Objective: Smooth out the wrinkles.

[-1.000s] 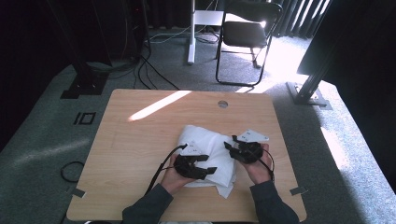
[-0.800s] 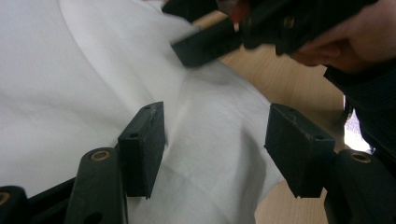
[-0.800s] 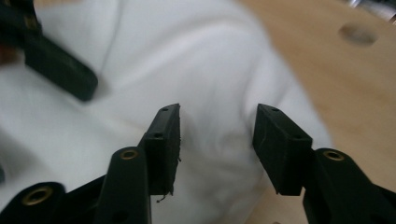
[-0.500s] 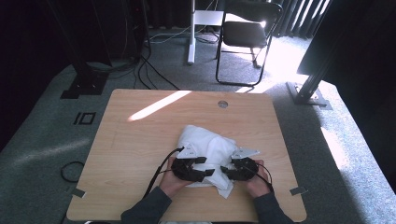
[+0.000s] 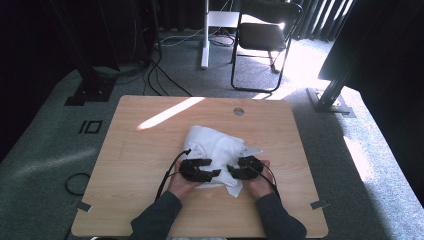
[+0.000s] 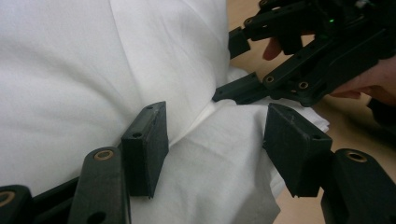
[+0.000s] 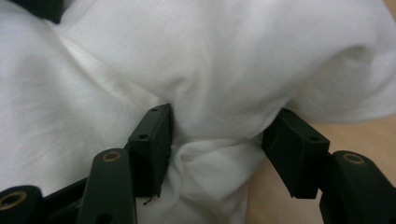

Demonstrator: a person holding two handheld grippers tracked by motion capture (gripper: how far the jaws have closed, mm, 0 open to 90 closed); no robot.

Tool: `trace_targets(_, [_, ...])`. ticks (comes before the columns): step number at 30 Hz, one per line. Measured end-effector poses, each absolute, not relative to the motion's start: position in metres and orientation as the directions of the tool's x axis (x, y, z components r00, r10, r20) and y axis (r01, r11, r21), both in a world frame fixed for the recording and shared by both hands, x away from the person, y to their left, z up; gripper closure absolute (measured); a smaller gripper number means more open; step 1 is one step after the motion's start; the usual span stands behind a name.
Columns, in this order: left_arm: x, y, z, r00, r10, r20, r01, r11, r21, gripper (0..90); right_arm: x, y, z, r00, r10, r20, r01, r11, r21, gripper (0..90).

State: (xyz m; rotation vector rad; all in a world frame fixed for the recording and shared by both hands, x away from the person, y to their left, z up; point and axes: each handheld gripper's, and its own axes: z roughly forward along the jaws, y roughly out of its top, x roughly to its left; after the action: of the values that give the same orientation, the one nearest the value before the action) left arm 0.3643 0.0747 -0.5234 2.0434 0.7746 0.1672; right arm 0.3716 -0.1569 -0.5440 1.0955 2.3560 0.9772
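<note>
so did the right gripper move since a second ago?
Yes. In the high view the right gripper has come down toward the table's near edge, away from the grommet hole, onto the white cloth's near side; its jaws have just been opening.

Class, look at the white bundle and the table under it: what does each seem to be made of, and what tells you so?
White bundle: probably thin woven cloth, perhaps cotton, with a matte finish; it creases and folds softly. Table: looks like pale wood or wood-look laminate, smooth, with faint grain lines and a sheen where sunlight falls.
</note>
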Motion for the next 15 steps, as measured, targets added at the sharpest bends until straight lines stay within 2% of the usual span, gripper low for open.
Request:
trace_targets(6, [0.405, 0.077, -0.523, 0.751, 0.637, -0.174, 0.483, -0.35, 0.802, 39.6, 0.403, -0.143, -0.535, -0.544, 0.834, -0.089, 0.521, 0.419, 0.744, 41.6])
trace_targets(8, [0.414, 0.077, -0.523, 0.742, 0.647, -0.176, 0.484, -0.335, 0.808, 39.1, 0.404, -0.143, -0.524, -0.51, 0.858, -0.061, 0.51, 0.359, 0.782, 41.7])
trace_targets(10, [0.418, 0.077, -0.523, 0.734, 0.654, -0.181, 0.485, -0.32, 0.814, 39.0, 0.398, -0.142, -0.514, -0.531, 0.846, -0.033, 0.479, 0.333, 0.813, 41.2])
trace_targets(11, [0.418, 0.077, -0.523, 0.734, 0.654, -0.181, 0.485, -0.32, 0.814, 39.0, 0.398, -0.142, -0.514, -0.531, 0.846, -0.033, 0.479, 0.333, 0.813, 41.2])
trace_targets(12, [0.416, 0.078, -0.521, 0.734, 0.653, -0.185, 0.485, -0.313, 0.817, 39.0, 0.392, -0.139, -0.514, -0.57, 0.82, -0.057, 0.462, 0.377, 0.803, 40.5])
trace_targets(15, [0.4, 0.082, -0.513, 0.749, 0.64, -0.168, 0.452, -0.309, 0.837, 39.0, 0.392, -0.138, -0.529, -0.577, 0.809, -0.115, 0.481, 0.449, 0.753, 42.6])
